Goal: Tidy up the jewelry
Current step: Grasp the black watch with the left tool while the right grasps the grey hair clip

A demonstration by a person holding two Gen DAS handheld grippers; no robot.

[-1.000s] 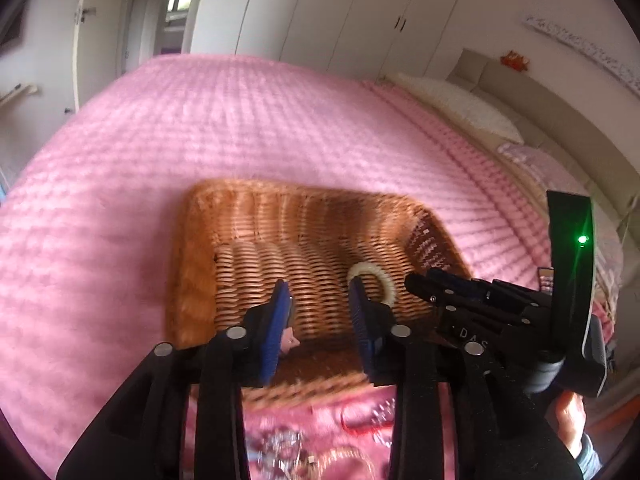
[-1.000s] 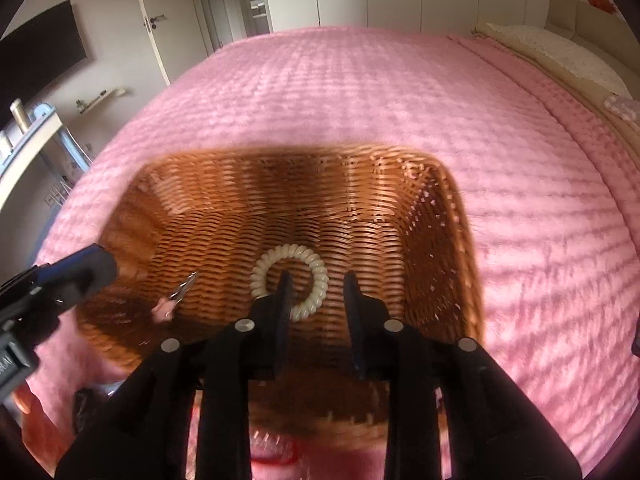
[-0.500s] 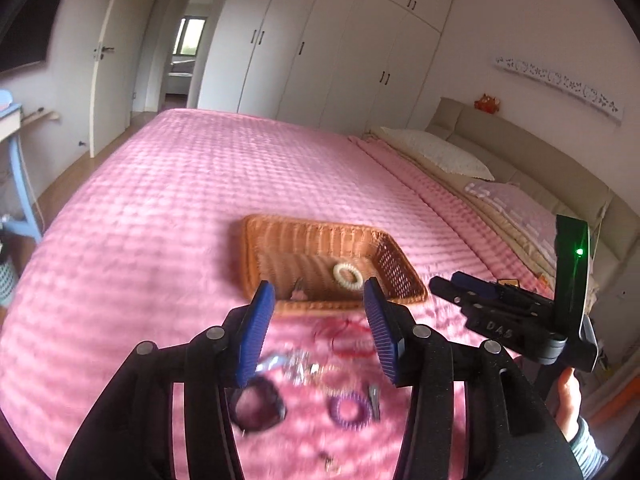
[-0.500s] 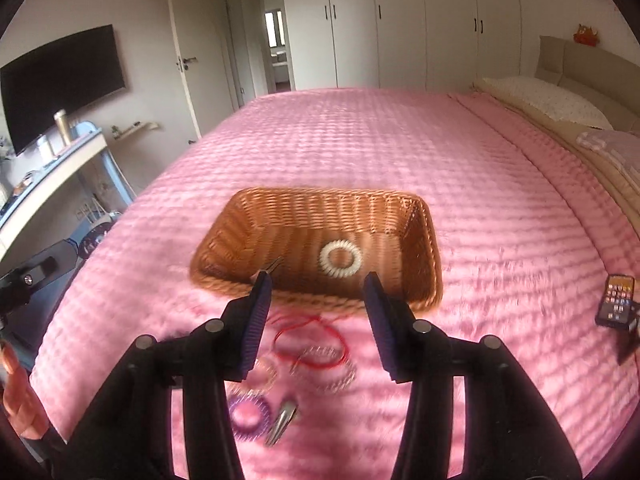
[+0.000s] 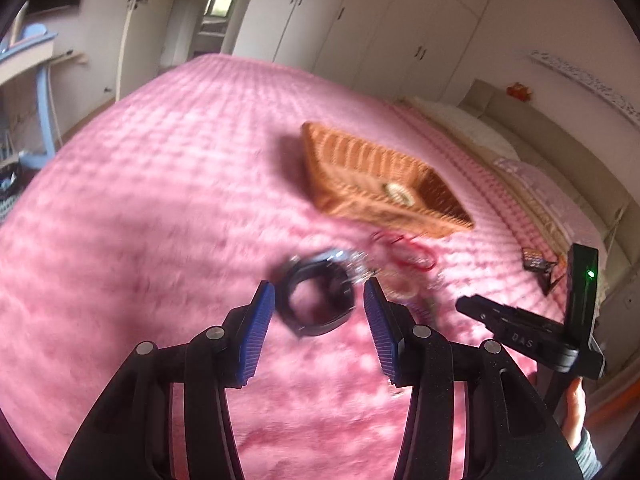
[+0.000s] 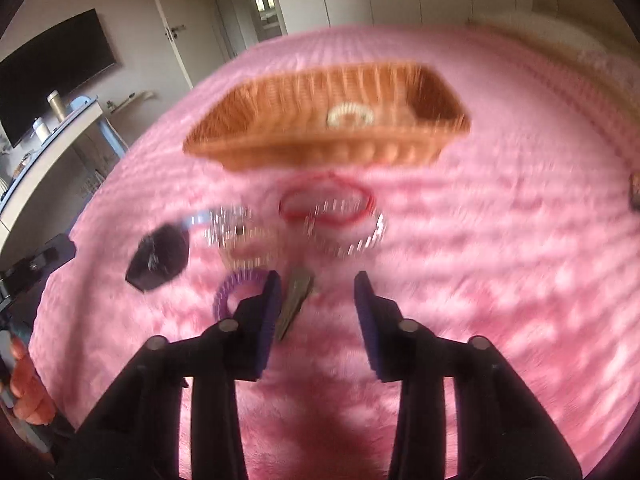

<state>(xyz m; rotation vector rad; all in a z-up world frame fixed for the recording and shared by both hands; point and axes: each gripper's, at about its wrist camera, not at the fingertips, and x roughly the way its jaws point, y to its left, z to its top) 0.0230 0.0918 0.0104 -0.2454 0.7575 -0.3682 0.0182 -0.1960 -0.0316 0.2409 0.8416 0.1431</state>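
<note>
Left wrist view, left gripper (image 5: 319, 300) jaws apart and empty over a dark ring-shaped piece (image 5: 316, 300) on the pink bed (image 5: 140, 208), wicker basket (image 5: 348, 168) upper right of centre holding a white coil tie (image 5: 397, 193), right gripper (image 5: 516, 332) lower right marked "DAS", right wrist view, right gripper (image 6: 316, 292) jaws just closing yet apart, empty, purple coil tie (image 6: 234, 290) and hair clip (image 6: 294, 300) at the left jaw, red cord (image 6: 326, 204) in the centre.

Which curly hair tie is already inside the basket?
The white spiral hair tie lies in the basket; the purple one sits on the pink blanket.

Home bedroom: pink-covered bed (image 5: 160, 184), white wardrobes (image 5: 360, 24).
</note>
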